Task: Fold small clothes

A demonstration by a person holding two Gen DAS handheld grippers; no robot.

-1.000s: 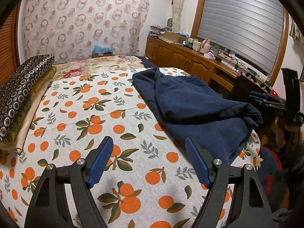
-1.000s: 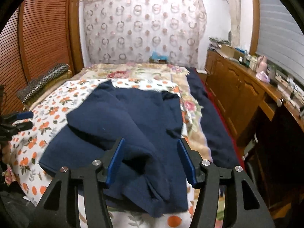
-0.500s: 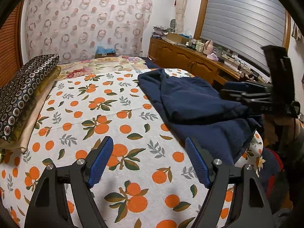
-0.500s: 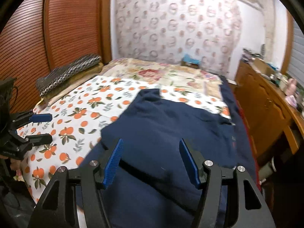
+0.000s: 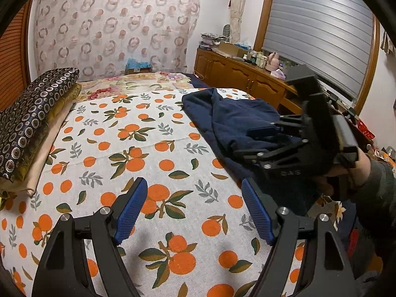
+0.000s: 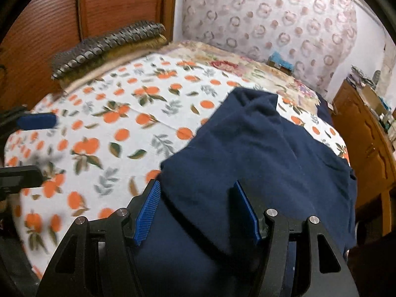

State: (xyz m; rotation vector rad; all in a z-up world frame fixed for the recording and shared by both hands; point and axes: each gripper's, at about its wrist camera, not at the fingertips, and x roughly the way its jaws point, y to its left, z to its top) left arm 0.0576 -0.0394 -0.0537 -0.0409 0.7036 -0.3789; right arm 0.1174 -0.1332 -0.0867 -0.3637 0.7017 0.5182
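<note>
Right wrist view – blurred, navy garment (image 6: 259, 148) cut off below the empty, parted right tool (image 6: 198, 210) – left tool (image 5: 195, 212) likewise wide, empty.

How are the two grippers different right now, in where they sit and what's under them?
The left gripper hovers over bare orange-print sheet; the right gripper is over the navy garment. The left's jaws stand wider than the right's. Both are open, with blue pads, and grip nothing.

One navy garment (image 5: 232, 121) at two o'clock; two grippers, left gripper (image 5: 195, 210) and right gripper (image 6: 198, 210); one stack of folded cushions (image 5: 32, 121) at nine o'clock; one orange-print sheet (image 5: 138, 153).
</note>
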